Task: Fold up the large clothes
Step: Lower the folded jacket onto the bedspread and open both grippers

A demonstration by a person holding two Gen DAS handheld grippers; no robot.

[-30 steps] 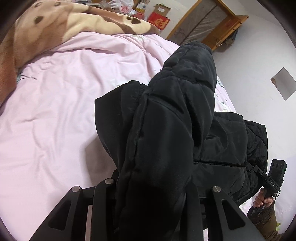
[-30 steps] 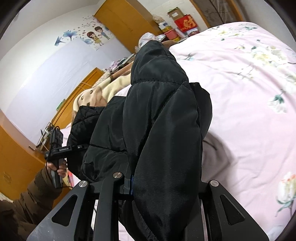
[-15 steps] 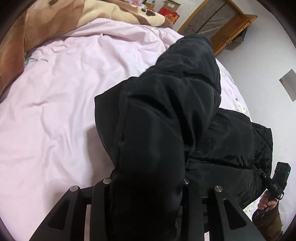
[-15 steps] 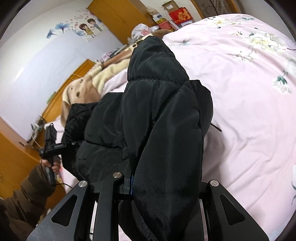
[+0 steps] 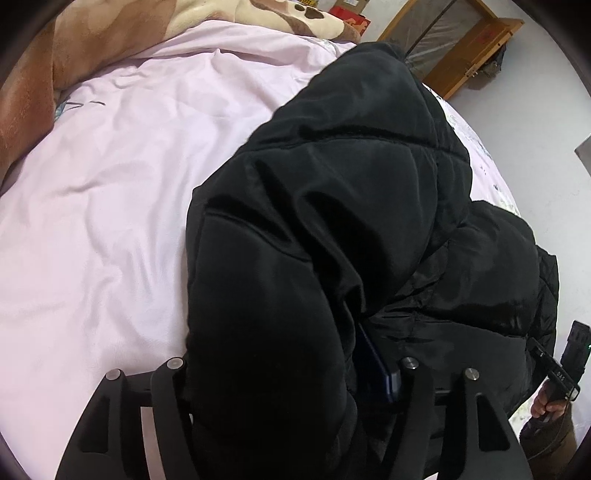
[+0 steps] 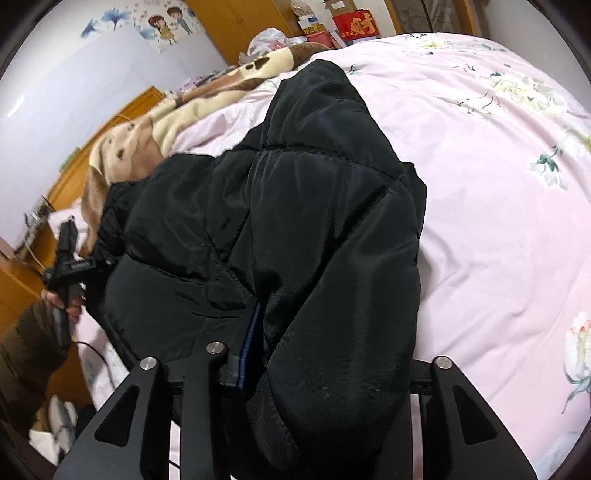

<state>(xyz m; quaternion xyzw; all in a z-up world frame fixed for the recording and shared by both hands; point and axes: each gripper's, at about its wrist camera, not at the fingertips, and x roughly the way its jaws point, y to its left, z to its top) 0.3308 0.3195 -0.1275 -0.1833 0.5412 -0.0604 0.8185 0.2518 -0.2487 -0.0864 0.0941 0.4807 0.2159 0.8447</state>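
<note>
A black puffer jacket (image 5: 332, 206) lies on the pink bedsheet (image 5: 110, 192). My left gripper (image 5: 291, 373) is shut on a thick fold of the jacket, which drapes over and hides its fingers; one blue pad (image 5: 376, 365) shows. My right gripper (image 6: 317, 365) is shut on another thick fold of the jacket (image 6: 325, 221), with a blue pad (image 6: 251, 339) showing. Each gripper shows at the edge of the other's view: the right gripper (image 5: 565, 365) and the left gripper (image 6: 70, 258).
A brown and cream blanket (image 5: 92, 40) lies at the head of the bed, also in the right wrist view (image 6: 177, 110). Wooden furniture (image 5: 461, 44) and a red box (image 6: 354, 22) stand beyond the bed. The floral sheet (image 6: 517, 184) spreads to the right.
Both grippers have moved lower and forward over the bed with the jacket folds. The folds have come down closer to the sheet and the jacket body.
</note>
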